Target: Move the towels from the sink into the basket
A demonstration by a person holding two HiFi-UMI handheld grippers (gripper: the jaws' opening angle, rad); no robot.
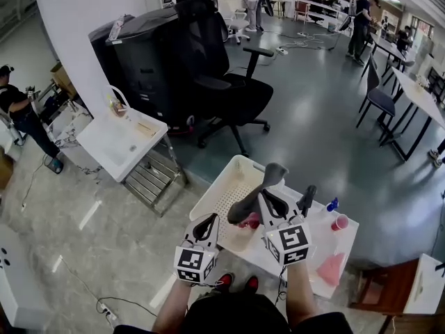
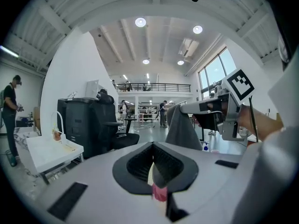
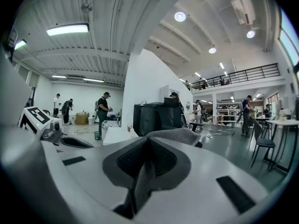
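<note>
Holds the left gripper (image 1: 206,223) low at the near edge of the counter (image 1: 318,234), jaws drawn together with nothing evidently clamped, probably parked there to stay out of the way. Pinches the grey towel (image 1: 259,188) in the right gripper (image 1: 271,200), jaws closed tight on a fold, and holds it high, presumably so the hanging tail clears the rim below. Looks like soft, nubbly terry: limp, humped slackly over the jaw tips. Hangs above the basket (image 1: 212,188) at the counter's left end: rigid white plastic, rectangular with rounded corners, floor pierced with small holes. Shows a scrap of pink just under the towel, too small to name. Farther right, near the counter's right edge: a small pink cup (image 1: 340,222). Farthest, well apart to the left: the white sink (image 1: 118,148), smooth and boxy on a slatted metal stand. Judged mid-transfer, with lowering and release into the basket to follow.
</note>
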